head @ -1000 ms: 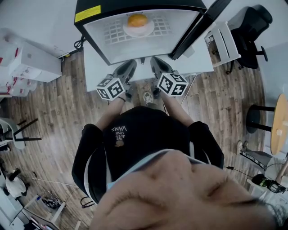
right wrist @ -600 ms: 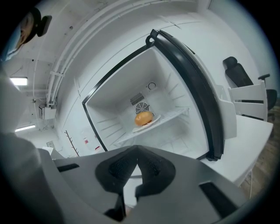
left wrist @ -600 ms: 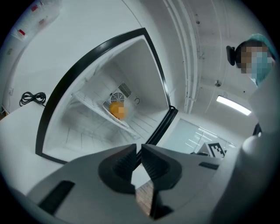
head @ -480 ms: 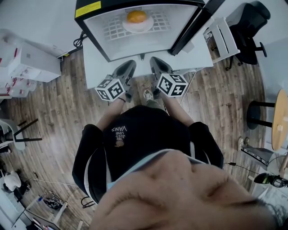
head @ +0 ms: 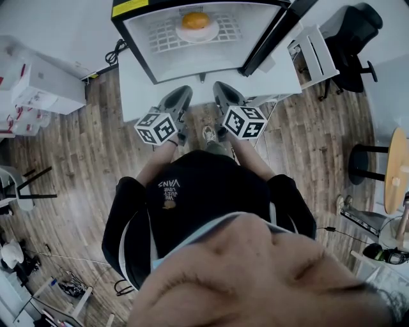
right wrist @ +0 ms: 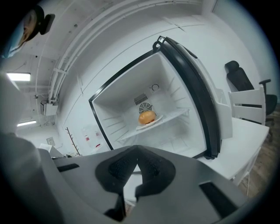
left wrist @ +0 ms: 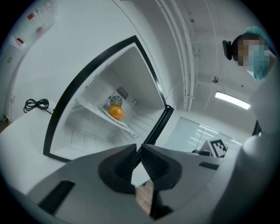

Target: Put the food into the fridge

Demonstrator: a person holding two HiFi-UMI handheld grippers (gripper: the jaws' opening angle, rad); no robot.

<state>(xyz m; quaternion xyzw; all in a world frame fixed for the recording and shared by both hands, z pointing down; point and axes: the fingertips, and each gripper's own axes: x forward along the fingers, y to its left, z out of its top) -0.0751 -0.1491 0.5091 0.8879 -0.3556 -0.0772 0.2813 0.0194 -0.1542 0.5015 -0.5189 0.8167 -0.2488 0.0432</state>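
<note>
Wood floor point(head: 83, 147); fridge point(head: 192, 60) open; left gripper point(left wrist: 138, 151), right gripper point(right wrist: 137, 153) closed, short of rim point(head: 135, 48).

Head view, earlier frames vs. now.
- Fridge point(head: 192, 60) higher in frame; top edge now cut by picture border, yellow label point(head: 130, 7) touching that border.
- Orange food point(head: 195, 20) on plate point(head: 197, 33) likewise nearer top border.
- Left gripper point(head: 184, 92) and right gripper point(head: 220, 89) barely lower in frame. Gap between their tips and fridge opening wider, broader strip of white table point(head: 137, 96) exposed between.
- White object on floor, lower left point(head: 9, 253), nearer left border.
</note>
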